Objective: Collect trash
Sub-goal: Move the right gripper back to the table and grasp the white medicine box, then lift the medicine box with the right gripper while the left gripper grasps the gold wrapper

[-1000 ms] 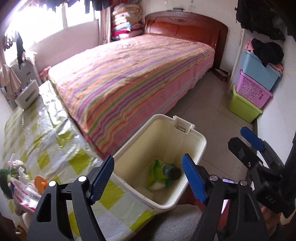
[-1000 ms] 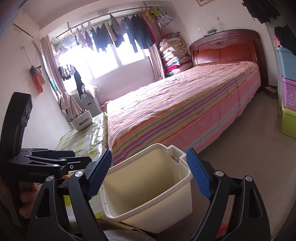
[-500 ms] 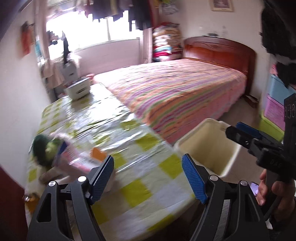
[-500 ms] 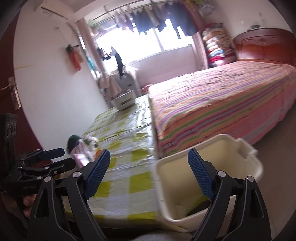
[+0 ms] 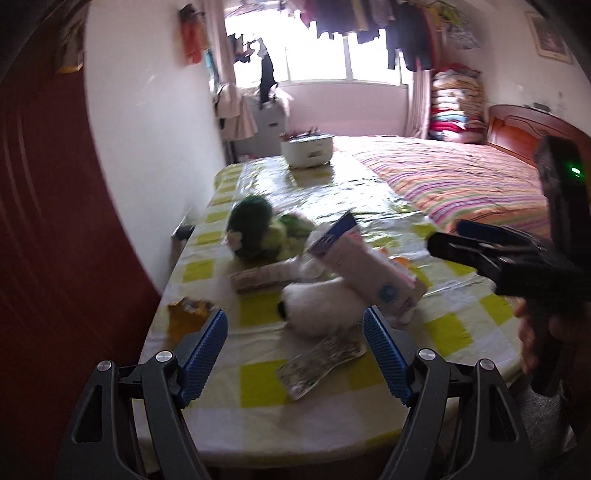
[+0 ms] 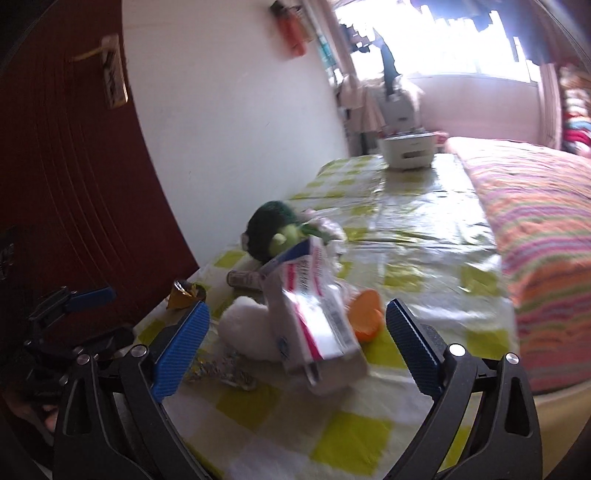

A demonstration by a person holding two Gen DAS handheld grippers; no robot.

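You've swung both grippers off the bin to the table [image 5: 461, 343] — left gripper [image 5: 295, 354] and right gripper [image 6: 295, 347] gape wide, empty. One pink carton [image 6: 314, 314] leans on one white plush [image 5: 317, 306], blocking it; one foil wrapper [image 5: 317, 360] lies just before the plush.

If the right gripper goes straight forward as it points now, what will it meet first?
Most likely the pink and white carton, which lies tilted between the open fingers of the right gripper. The white fluffy thing sits close beside it to the left; blur makes depth uncertain.

home bedroom | striped bed [image 5: 461, 184] | hanging laundry [image 5: 369, 22] by window | checked-cloth table [image 5: 461, 332]
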